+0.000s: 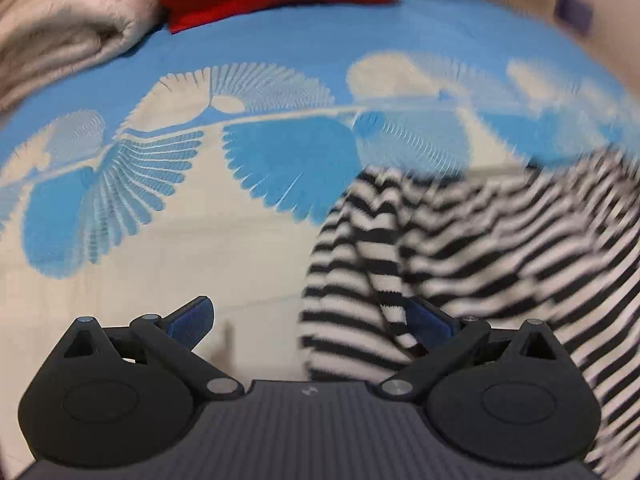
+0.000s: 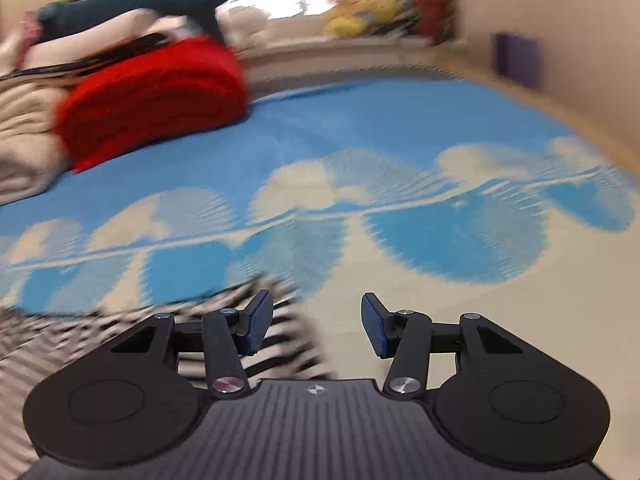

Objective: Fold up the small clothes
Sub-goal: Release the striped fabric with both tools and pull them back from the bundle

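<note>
Nearest in the left wrist view, the left gripper (image 1: 310,320) is seen with jaws spread wide, released, nothing clamped. Its right fingertip (image 1: 428,326) lies against or just over a fold of the black-and-white striped knit garment (image 1: 460,248); actual contact cannot be told because of blur. In the right wrist view, the right gripper (image 2: 318,328) is seen partly parted, nothing between the pads; the striped cloth (image 2: 276,336) lies just beside and under its left finger, not gripped.

The striped garment is found at near right in the left view and near left in the right view, bunched and rumpled on the blue-and-cream patterned bed cover (image 1: 248,80), so it sits between the two grippers. It is judged light, soft and floppy, with a fuzzy surface that should not slip from the pads; no fragility is expected. Hold is best taken at an edge or corner, such as a hem or sleeve end, one per gripper, so the cloth can be spread flat before folding. A pinch in the middle would likely only bunch it further.

Farther off, at far left, a folded red knit blanket (image 2: 152,96) rests against a pile of cream fleece bedding (image 1: 60,28). No container is visible. Beyond, a window sill holds blurred yellow and red soft items (image 2: 372,12), not told apart.
</note>
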Tool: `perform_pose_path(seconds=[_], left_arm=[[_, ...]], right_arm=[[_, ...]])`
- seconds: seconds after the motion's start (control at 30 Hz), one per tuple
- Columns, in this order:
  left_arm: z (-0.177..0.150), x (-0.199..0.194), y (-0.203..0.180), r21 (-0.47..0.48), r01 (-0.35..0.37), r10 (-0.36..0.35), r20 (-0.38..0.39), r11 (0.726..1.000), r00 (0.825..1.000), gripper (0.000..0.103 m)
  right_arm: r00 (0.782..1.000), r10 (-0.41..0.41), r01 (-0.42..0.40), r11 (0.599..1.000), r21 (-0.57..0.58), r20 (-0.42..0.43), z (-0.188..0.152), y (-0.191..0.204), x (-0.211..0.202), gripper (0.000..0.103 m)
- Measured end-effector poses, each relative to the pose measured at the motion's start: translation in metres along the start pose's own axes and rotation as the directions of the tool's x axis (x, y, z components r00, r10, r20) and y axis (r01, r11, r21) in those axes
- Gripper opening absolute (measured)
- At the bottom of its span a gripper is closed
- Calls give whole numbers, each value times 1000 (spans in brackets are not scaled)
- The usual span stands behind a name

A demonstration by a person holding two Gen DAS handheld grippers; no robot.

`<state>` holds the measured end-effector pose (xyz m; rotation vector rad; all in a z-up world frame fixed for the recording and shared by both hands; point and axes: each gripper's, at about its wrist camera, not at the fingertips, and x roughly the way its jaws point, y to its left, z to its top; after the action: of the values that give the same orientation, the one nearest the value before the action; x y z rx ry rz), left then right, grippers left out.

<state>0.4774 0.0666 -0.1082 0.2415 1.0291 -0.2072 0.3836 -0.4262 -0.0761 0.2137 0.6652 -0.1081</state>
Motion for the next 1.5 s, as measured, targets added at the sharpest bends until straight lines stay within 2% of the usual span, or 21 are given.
perform_pose_path(seconds=[0.03, 0.07, 0.13, 0.17, 0.2, 0.27, 0.33, 0.43, 0.53, 0.63, 0.67, 0.7, 0.77, 0.83, 0.87, 0.97, 1.03, 1.1, 1.23, 1.4, 1.5], left_arm=[[-2, 3, -1, 18, -26, 26, -11, 999, 1000, 103], [-3, 4, 1, 12, -21, 21, -16, 1000, 1000, 103], [-2, 5, 6, -19, -8, 8, -22, 1000, 1000, 103], [-3, 6, 8, -18, -15, 15, -15, 1000, 1000, 103], [-4, 7, 9, -8, -25, 25, -13, 1000, 1000, 103], [-5, 11, 13, -4, -44, 44, -15, 999, 999, 103], [-4, 11, 20, -35, -35, 34, -23, 999, 999, 103], [2, -1, 25, -111, -2, -1, -25, 994, 1000, 103], [0, -30, 22, -139, 38, -33, 38, 990, 999, 103], [-11, -66, 10, -116, 2, 11, 112, 993, 994, 103], [-18, -79, 5, -115, -18, 33, 133, 993, 991, 103], [-25, -90, 1, -113, -29, 46, 151, 993, 988, 103], [-46, -116, -7, -126, -40, 64, 196, 991, 979, 103], [-78, -137, -13, -172, -41, 78, 213, 984, 974, 103], [-93, -144, -14, -200, -34, 77, 214, 979, 974, 103], [-144, -161, -24, -297, -21, 89, 217, 955, 972, 103], [-174, -168, -37, -317, 1, 74, 224, 948, 972, 103], [-195, -171, -54, -301, -13, 85, 227, 953, 970, 103], [-210, -163, -83, -212, -67, 114, 219, 975, 969, 103], [-216, -157, -95, -169, -154, 190, 225, 974, 956, 103], [-221, -155, -90, -172, -164, 199, 211, 971, 957, 103]], right_arm=[[997, 60, -61, 998, -3, -42, -2, 2, 4, 51], [993, 91, -92, 996, -10, -80, -4, 4, 7, 51], [976, 123, -134, 990, -50, -181, -12, 10, 19, 51], [968, 100, -123, 988, -88, -230, -18, 14, 28, 49], [966, 41, -76, 989, -129, -257, -23, 15, 35, 49], [963, -67, 14, 979, -201, -261, -30, 13, 47, 53], [963, -45, 5, 988, -151, -265, -28, 3, 49, 54], [972, -11, 2, 999, -40, -235, -19, -7, 38, 52], [992, 30, -25, 999, 42, -124, -6, -6, 5, 53], [999, 38, -38, 998, 57, 4, -2, 3, -49, 71], [998, 42, -44, 997, 64, 45, -5, 7, -65, 79], [996, 49, -54, 996, 67, 80, -10, 11, -82, 82], [989, 72, -77, 996, 39, 128, -32, 18, -116, 86], [983, 91, -99, 994, 43, 160, -73, 23, -147, 88], [982, 102, -113, 992, 60, 157, -93, 24, -157, 88], [991, 118, -127, 981, 148, 70, -149, 31, -175, 88], [988, 149, -152, 980, 127, 39, -174, 45, -186, 87], [987, 150, -153, 987, 46, 64, -187, 60, -197, 87], [993, 104, -97, 990, -100, 60, -194, 78, -196, 87], [996, 86, -83, 989, -125, 16, -198, 79, -192, 87], [997, 79, -77, 985, -156, 12, -207, 81, -196, 87]])
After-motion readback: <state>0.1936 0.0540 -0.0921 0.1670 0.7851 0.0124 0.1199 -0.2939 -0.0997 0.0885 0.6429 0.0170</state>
